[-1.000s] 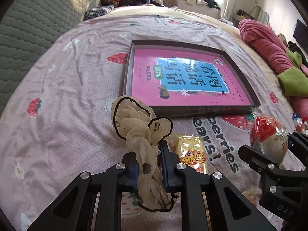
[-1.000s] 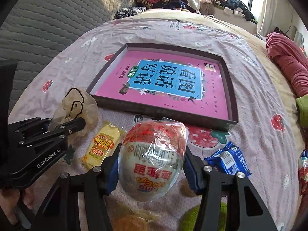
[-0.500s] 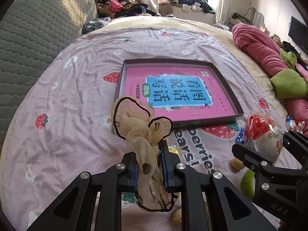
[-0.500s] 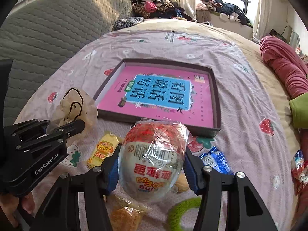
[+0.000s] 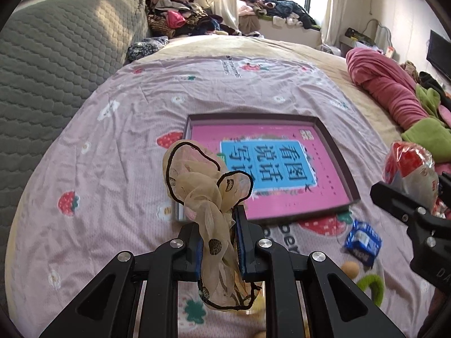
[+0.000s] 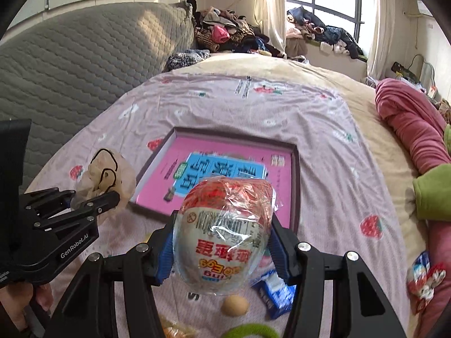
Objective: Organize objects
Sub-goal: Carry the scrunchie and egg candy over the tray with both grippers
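My left gripper [image 5: 218,225] is shut on a sheer beige scrunchie with black edging [image 5: 203,186], held up above the bed. The same scrunchie [image 6: 108,176] shows at the left of the right wrist view. My right gripper [image 6: 222,239] is shut on a round snack in clear wrap with red and white print [image 6: 225,231], also lifted; this snack [image 5: 408,169] appears at the right edge of the left wrist view. Ahead on the strawberry-print sheet lies a shallow dark box lid [image 5: 342,166] with a pink and blue book cover inside; the lid [image 6: 296,174] sits just beyond the wrapped snack.
Below on the sheet lie a blue packet [image 6: 274,293], a small tan ball [image 6: 234,304], a green ring [image 5: 372,284] and a red-white wrapper [image 6: 425,278]. A grey quilted headboard [image 5: 56,64] stands left, pink and green bedding [image 5: 394,98] right, piled clothes [image 6: 222,33] behind.
Both grippers rose with their loads, so the bed and box lid look farther away. The yellow packet dropped out of view and the blue packet, ball and green ring came into sight.
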